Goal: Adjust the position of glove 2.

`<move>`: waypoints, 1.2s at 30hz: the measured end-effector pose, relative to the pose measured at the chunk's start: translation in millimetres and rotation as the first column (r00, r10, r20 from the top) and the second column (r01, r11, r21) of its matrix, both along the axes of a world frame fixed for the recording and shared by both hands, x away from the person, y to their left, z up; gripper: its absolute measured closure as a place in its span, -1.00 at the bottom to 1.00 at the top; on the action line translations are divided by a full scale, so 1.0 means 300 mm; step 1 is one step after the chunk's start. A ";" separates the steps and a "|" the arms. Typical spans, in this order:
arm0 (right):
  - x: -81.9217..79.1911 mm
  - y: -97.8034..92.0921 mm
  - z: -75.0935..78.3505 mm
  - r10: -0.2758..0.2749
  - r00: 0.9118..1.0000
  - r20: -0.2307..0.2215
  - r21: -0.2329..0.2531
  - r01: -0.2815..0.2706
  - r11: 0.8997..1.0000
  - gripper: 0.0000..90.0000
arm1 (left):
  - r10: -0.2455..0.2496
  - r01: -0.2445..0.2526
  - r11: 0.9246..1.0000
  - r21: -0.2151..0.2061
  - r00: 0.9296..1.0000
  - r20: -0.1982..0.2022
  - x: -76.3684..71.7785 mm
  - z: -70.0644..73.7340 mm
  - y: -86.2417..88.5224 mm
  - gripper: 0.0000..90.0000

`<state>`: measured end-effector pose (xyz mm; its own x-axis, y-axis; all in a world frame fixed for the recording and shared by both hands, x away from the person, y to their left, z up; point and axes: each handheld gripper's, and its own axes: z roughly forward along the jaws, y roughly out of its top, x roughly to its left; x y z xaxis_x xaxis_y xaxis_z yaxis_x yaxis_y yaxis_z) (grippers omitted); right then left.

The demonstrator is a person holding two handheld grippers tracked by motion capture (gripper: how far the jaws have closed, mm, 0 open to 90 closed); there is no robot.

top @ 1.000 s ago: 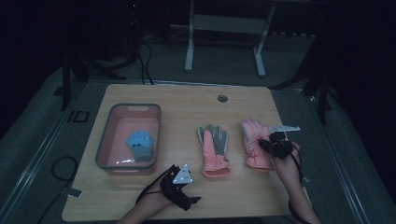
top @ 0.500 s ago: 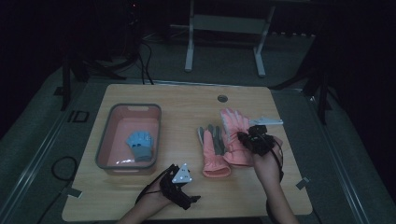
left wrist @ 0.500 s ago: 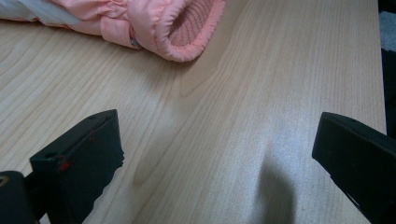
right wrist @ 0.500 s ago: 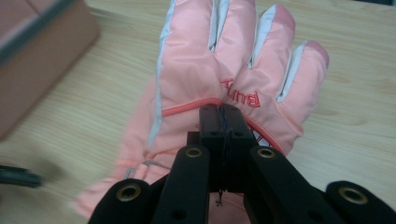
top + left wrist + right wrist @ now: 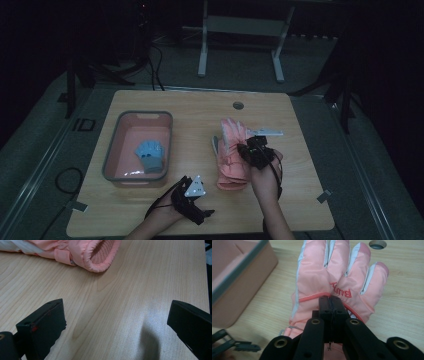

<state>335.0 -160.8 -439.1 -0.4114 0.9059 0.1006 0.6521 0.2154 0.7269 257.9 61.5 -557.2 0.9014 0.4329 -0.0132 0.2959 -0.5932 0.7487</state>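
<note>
My right gripper (image 5: pixel 246 149) (image 5: pixel 331 301) is shut on the back of a pink glove (image 5: pixel 232 134) (image 5: pixel 332 275), just above its cuff. The glove's fingers point to the far side of the table. It rests over a second pink glove whose grey palm edge (image 5: pixel 215 145) shows at its left. My left gripper (image 5: pixel 202 212) (image 5: pixel 116 312) stands open near the table's front edge with nothing between its jaws. A pink glove cuff (image 5: pixel 100 255) lies ahead of it. A blue glove (image 5: pixel 150 152) lies in the pink tub (image 5: pixel 112 150) (image 5: pixel 237 272) at the left.
The wooden table (image 5: pixel 300 165) has a round cable hole (image 5: pixel 238 105) (image 5: pixel 378 243) near its far edge. A white stand (image 5: pixel 240 30) is on the floor beyond the table. A black cable (image 5: pixel 65 175) lies on the floor at the left.
My right gripper has carried the pink glove leftward from the table's right side onto the other pink glove. The left gripper has stayed in place.
</note>
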 end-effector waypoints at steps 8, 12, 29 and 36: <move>0.038 0.037 -0.134 -0.021 0.998 -0.060 -0.040 0.018 0.999 0.94 | 0.002 -0.002 1.000 -0.004 1.000 -0.008 0.001 0.000 0.002 -0.96; 0.048 0.052 -0.169 -0.018 0.998 -0.058 -0.048 0.016 0.999 0.90 | 0.002 -0.002 1.000 -0.001 1.000 -0.011 0.003 0.001 0.002 -0.96; 0.069 -0.036 -0.118 0.148 0.988 -0.032 -0.018 -0.149 0.989 0.20 | 0.020 -0.020 1.000 -0.008 1.000 -0.020 0.012 0.001 0.007 -0.96; 0.055 -0.106 -0.062 0.250 0.968 0.009 0.044 -0.250 0.967 -0.42 | 0.043 -0.045 0.999 -0.027 0.998 -0.052 0.020 0.003 0.006 -0.96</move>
<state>351.3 -192.6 -457.6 -0.6243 0.7691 0.1364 0.5794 0.3388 0.7413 264.0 63.3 -556.5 0.8792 0.4711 -0.0713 0.3595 -0.5578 0.7481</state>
